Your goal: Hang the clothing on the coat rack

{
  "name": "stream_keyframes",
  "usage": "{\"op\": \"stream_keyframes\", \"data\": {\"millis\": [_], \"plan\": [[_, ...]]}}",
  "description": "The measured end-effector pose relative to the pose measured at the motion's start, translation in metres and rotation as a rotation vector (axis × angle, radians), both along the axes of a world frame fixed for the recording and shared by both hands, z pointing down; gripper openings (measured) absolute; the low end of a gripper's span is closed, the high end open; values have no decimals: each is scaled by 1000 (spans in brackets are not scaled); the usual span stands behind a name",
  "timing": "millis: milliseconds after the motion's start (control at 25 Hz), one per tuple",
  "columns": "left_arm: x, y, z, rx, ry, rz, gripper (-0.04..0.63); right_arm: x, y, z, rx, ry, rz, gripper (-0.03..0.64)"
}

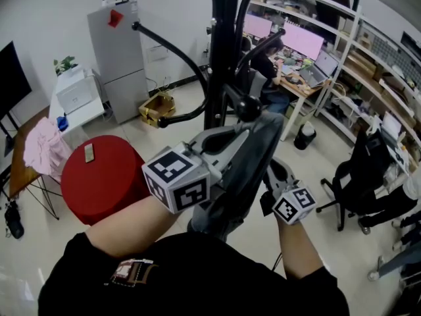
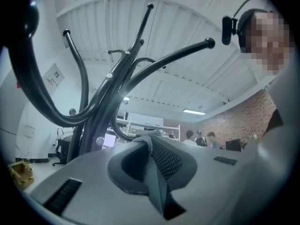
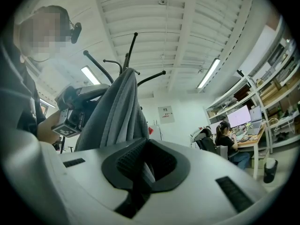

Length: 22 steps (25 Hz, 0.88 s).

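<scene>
Item: grey garment (image 1: 247, 166), held up at centre of the head view, with the rack (image 1: 220, 45) just beyond at 12 o'clock; not yet hung. Left hand-held gripper (image 2: 151, 149), at its 9 o'clock, is pinched tight on a fold. Right hand-held gripper (image 3: 140, 165), at 4 o'clock, is nipped narrowly on another. Handling, judged: light, soft, limp, liable to slide; grip bunched fabric near the top edge.

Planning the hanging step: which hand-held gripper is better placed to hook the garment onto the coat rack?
Probably left: the left hand-held gripper holds the garment higher, close to the coat rack; the right hand-held gripper grips it lower.
</scene>
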<state>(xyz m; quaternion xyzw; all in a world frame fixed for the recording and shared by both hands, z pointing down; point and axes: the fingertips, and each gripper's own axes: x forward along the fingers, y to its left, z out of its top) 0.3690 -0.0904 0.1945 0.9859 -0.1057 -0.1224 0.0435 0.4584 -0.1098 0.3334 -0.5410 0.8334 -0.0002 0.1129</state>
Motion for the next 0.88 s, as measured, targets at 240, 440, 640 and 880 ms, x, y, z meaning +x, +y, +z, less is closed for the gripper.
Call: {"op": "stream_keyframes", "data": {"millis": [240,440,640,880], "plan": [[6,-1,18,-39,-40,41,178,8,-3,7,-25,0,28,26],[-4,1,41,-18,-98,24,178,14,-4,6,-20,1,46,26],[-27,3,66,1,-131,20,178,21,2,10,-13,-35,48,34],[-40,10,81,39,-161,14,178,43,19,30,-50,-69,92,35]]}}
